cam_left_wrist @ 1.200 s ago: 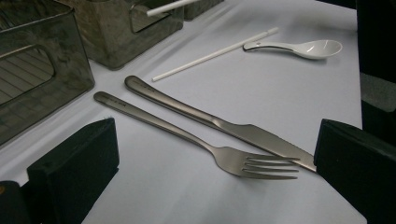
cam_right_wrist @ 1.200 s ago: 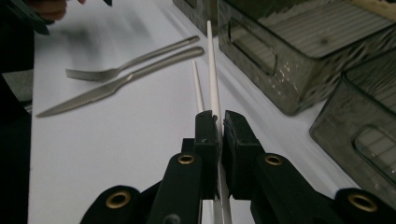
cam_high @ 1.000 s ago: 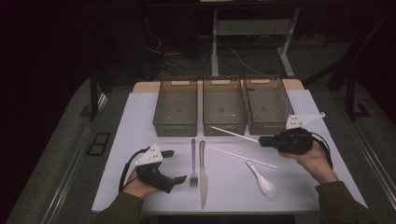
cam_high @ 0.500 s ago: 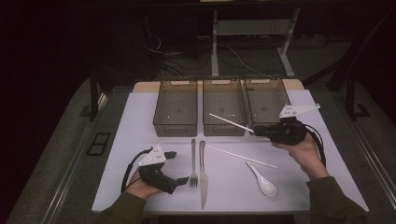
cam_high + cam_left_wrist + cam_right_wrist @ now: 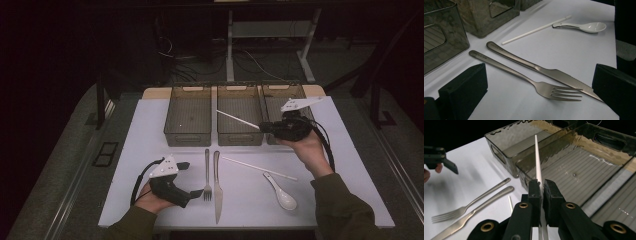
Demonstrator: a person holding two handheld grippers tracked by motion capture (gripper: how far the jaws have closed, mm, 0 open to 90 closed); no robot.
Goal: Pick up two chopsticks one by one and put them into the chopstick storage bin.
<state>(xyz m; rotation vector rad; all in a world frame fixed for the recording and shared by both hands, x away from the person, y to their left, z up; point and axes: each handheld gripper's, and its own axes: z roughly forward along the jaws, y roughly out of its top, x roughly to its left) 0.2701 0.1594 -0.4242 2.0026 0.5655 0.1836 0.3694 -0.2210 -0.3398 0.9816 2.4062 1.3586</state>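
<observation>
My right gripper [image 5: 263, 128] is shut on a thin white chopstick [image 5: 237, 119] and holds it in the air over the front of the middle bin [image 5: 240, 138]. In the right gripper view the chopstick [image 5: 537, 162] runs up from between the closed jaws [image 5: 540, 187] across that bin's corner. A second white chopstick [image 5: 257, 168] lies on the mat beside a white spoon [image 5: 281, 193]. My left gripper [image 5: 192, 179] rests on the mat at the near left, open. A fork [image 5: 524, 77] and a knife [image 5: 544, 71] lie between its wide jaws, untouched.
Three smoky clear bins stand in a row at the back: left bin [image 5: 188, 132], middle, and right bin [image 5: 274, 96]. The white mat [image 5: 145, 145] covers the table. Fork [image 5: 207, 172] and knife [image 5: 217, 186] lie side by side at centre front.
My right gripper has risen and moved back toward the bins with the chopstick in it. The left gripper and the cutlery on the mat have stayed put.
</observation>
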